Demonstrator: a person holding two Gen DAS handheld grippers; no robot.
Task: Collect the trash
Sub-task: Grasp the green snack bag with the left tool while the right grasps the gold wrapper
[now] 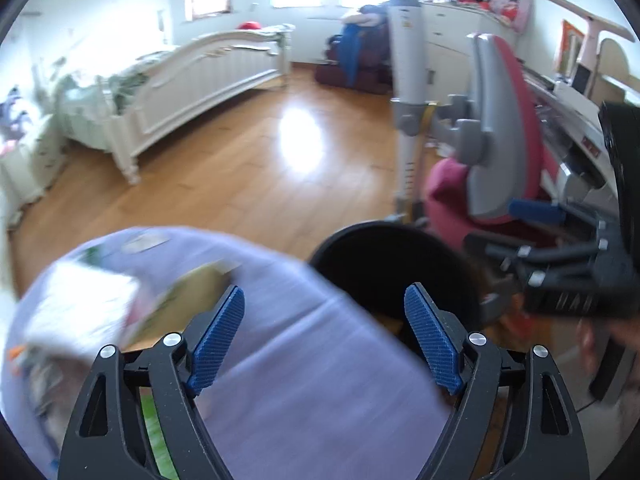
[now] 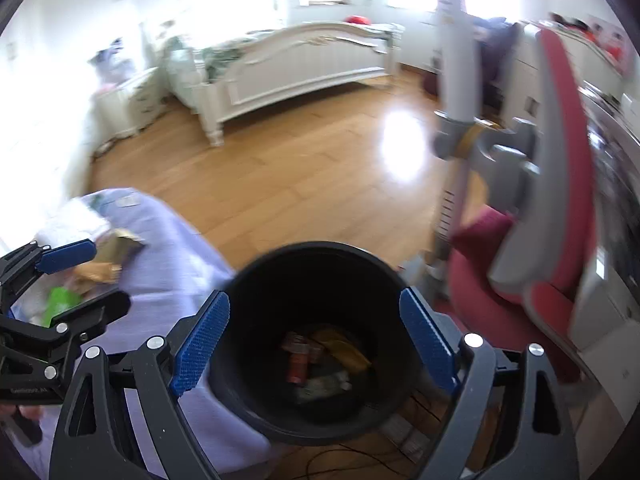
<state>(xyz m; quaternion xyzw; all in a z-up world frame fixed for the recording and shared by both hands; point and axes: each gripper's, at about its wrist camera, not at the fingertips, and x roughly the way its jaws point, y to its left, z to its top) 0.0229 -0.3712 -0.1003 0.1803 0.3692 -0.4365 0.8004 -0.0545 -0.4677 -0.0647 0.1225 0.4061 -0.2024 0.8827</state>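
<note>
A black trash bin (image 2: 312,344) stands on the floor beside a table with a lilac cloth (image 2: 168,256). Several pieces of trash (image 2: 320,360) lie at its bottom. My right gripper (image 2: 314,350) is open and empty, right above the bin's mouth. My left gripper (image 1: 324,340) is open and empty over the lilac cloth (image 1: 304,380), with the bin (image 1: 384,264) just to its right. On the cloth lie a brown paper wrapper (image 1: 188,292), white paper (image 1: 80,304) and a green item (image 2: 60,300). The left gripper also shows in the right wrist view (image 2: 76,276).
A red and grey chair (image 2: 536,240) stands right of the bin, with a grey upright pole (image 2: 456,92) behind it. A white bed (image 2: 296,64) stands across the wooden floor (image 2: 280,176). Cables (image 2: 360,456) lie under the bin. A desk (image 1: 576,128) is at right.
</note>
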